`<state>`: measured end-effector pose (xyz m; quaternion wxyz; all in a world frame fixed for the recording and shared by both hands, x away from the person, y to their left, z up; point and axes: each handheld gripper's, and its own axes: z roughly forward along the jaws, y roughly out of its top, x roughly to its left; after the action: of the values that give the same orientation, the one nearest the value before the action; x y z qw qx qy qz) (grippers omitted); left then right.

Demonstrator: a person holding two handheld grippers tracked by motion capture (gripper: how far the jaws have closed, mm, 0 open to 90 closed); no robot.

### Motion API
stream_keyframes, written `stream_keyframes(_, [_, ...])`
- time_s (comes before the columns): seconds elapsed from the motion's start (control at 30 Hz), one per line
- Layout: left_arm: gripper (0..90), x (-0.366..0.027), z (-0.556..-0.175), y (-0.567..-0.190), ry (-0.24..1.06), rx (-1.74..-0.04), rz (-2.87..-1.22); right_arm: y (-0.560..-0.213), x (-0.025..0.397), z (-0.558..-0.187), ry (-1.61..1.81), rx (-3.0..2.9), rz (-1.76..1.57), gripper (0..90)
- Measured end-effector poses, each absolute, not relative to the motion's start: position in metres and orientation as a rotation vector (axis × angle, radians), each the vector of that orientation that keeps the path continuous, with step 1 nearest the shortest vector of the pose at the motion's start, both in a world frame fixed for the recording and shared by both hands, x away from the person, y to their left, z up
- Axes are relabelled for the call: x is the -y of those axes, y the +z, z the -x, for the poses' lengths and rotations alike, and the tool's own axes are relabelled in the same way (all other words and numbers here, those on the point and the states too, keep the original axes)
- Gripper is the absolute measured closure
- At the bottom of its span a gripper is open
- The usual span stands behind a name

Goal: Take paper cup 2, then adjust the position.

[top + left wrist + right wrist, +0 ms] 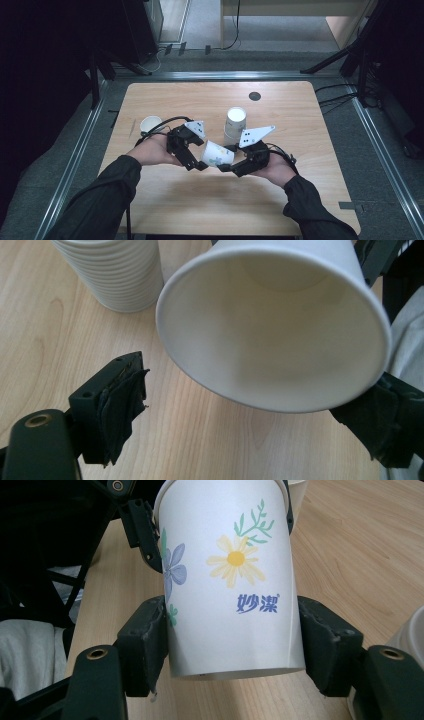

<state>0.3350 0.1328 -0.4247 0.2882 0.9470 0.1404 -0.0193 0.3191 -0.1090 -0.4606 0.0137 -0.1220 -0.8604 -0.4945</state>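
I hold a white paper cup printed with yellow and blue flowers [218, 153] on its side at the centre of the high view, above the light wooden table [300, 110]. My right gripper [235, 645] is clamped on the cup's lower wall, one jaw on each side near the base. My left gripper [260, 415] stands spread at the cup's mouth: in the left gripper view one pad sits clear at lower left while the other lies at the rim at lower right, so it grips nothing. The tall stack of white paper cups [235, 123] stands just beyond, centre frame; a single open white cup [150, 123] sits at the left.

Procedure, as I judge it: keep right-side pressure light to avoid creasing the wall. Align the left jaws squarely across the rim before closing. Release the right side only after the left grip is confirmed.
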Motion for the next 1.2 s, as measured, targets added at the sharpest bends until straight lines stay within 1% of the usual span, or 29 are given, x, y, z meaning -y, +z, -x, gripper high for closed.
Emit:
stream_keyframes(0.33, [10.9, -0.147, -0.330, -0.436, -0.080, -0.449, -2.359, -0.458, 0.118, -0.321, -1.573, 2.654, 0.393, 34.3])
stream_keyframes(0.77, [11.7, -0.156, -0.322, -0.455, -0.112, -0.516, -2.203, -0.460, 0.123, -0.323, -1.557, 2.651, 0.389, 34.3])
stream_keyframes(1.2, [12.2, -0.158, -0.317, -0.466, -0.168, -0.550, -2.099, -0.465, 0.124, -0.325, -1.532, 2.640, 0.372, 34.2])
